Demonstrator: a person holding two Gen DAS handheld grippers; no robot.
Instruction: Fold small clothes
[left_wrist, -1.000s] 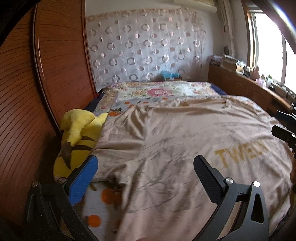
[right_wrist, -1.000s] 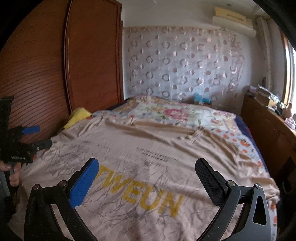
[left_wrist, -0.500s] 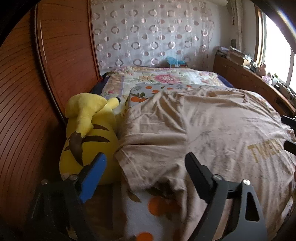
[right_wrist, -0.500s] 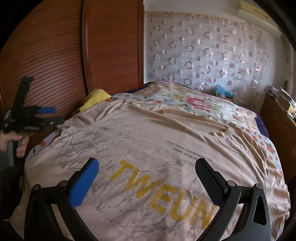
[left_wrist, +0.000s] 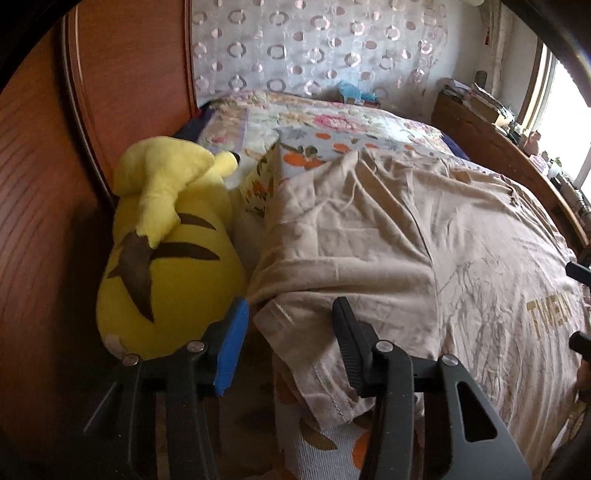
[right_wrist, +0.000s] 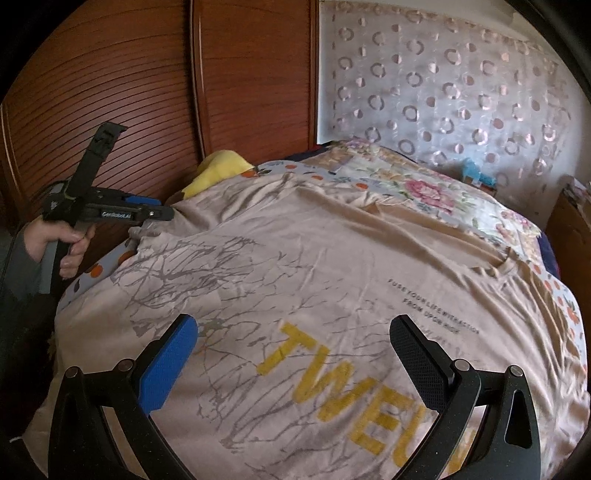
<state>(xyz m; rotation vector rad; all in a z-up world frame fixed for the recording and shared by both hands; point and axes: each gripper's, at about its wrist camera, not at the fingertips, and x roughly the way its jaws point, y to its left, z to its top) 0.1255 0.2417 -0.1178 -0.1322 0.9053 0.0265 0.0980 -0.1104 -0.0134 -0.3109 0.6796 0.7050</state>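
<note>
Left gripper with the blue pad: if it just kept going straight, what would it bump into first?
Most likely the hemmed sleeve of the beige printed T-shirt, lying between the left gripper's open fingers; depth is uncertain.

Yellow lettering on the beige T-shirt (right_wrist: 332, 280) cut off by the lower frame edge, small dark print above it barely legible; plush toy (right_wrist: 218, 170) mostly hidden behind the shirt; window-ledge clutter (left_wrist: 546, 162) too small to identify; right gripper (left_wrist: 578, 306) cropped at the edge
</note>
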